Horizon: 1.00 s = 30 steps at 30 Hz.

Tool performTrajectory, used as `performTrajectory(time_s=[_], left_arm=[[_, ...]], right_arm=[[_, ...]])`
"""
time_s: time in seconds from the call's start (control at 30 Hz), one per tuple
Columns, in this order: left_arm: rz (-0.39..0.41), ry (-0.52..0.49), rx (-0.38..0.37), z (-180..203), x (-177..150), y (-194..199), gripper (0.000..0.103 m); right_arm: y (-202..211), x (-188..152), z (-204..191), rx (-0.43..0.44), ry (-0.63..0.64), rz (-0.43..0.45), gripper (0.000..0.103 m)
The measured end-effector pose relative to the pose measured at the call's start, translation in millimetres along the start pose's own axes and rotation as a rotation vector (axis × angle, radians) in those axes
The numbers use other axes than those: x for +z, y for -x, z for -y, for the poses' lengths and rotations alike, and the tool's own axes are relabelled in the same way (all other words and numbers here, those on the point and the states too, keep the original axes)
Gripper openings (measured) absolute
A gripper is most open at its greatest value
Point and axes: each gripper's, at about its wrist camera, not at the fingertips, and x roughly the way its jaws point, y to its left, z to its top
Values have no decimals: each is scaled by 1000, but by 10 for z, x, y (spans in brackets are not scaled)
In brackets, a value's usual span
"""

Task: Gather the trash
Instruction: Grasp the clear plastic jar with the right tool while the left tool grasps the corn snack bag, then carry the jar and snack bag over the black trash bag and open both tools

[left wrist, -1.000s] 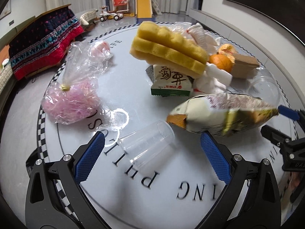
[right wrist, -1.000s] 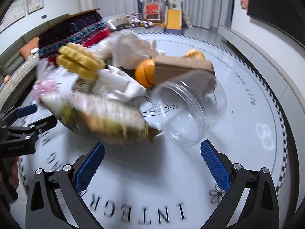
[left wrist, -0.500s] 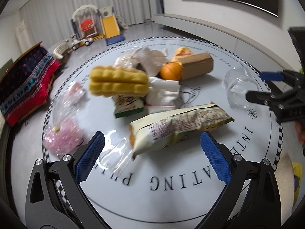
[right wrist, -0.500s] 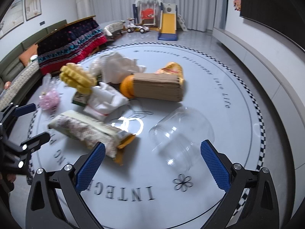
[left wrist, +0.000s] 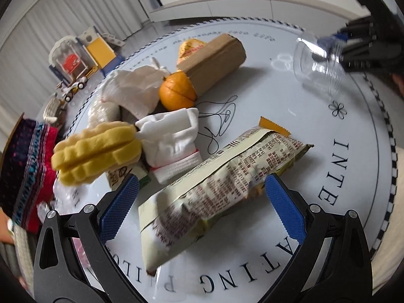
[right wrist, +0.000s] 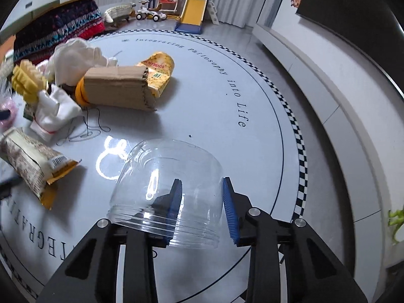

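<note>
Our right gripper [right wrist: 202, 209], its jaws just closing, pinches the wall of the clear plastic jar [right wrist: 166, 189] at the table's [right wrist: 227, 151] near edge. Our left gripper [left wrist: 202, 207] gapes empty over the snack bag [left wrist: 214, 189]. No bin shows; we judge collection barely begun.

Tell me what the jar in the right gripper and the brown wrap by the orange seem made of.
Jar: apparently clear, glossy thin plastic; see-through, bright glints, threaded rim. Brown wrap: looks like matte corrugated cardboard; fluted ridges show along its cut edge.
</note>
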Motion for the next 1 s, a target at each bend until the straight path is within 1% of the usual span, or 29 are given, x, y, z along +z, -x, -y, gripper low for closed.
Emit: performTrajectory(time_s=[0.03, 0.1, 0.17, 0.23, 0.3, 0.33, 0.4, 0.47, 0.57, 0.7, 0.73, 0.77, 0.87, 0.93, 0.97, 1.0], left_arm=[[-4, -22, -5, 30, 14, -30, 97], [-12, -59, -8, 90, 48, -78, 97], [-22, -99, -9, 163, 70, -122, 97], [-41, -142, -10, 252, 87, -192, 95], [-76, -175, -10, 316, 88, -274, 81], [-70, -172, -10, 317, 93, -277, 81], [-85, -157, -27, 306, 119, -287, 74], [-94, -125, -35, 283, 132, -295, 72], [-88, -59, -48, 265, 106, -257, 64], [-37, 118, -140, 152, 36, -80, 53], [-20, 177, -168, 102, -7, -11, 53], [-2, 213, -179, 75, -44, 48, 53], [41, 310, -200, -26, -159, 193, 51], [66, 374, -212, -117, -297, 327, 51], [84, 403, -212, -163, -395, 420, 51], [94, 422, -209, -210, -421, 444, 51]], right_arm=[[-13, 7, 21, -11, 2, -5, 14], [-40, 0, 67, 20, -22, -16, 12], [-76, -20, 90, 48, -41, -28, 8], [-81, -34, 86, 64, -59, -30, 7], [-68, -43, 71, 75, -67, -27, 7], [-70, -37, 60, 84, -69, -29, 7], [-34, -30, 30, 96, -69, -24, 7], [27, -11, -15, 103, -64, -6, 7], [135, 20, -58, 117, -70, 19, 7], [330, 40, -141, 146, -70, 48, 7], [388, 41, -168, 153, -67, 56, 7], [443, 39, -193, 159, -63, 64, 7], [614, 58, -330, 183, -47, 87, 7], [735, 72, -464, 206, -29, 101, 7], [786, 79, -542, 218, -18, 106, 7], [838, 83, -637, 231, -5, 112, 7]])
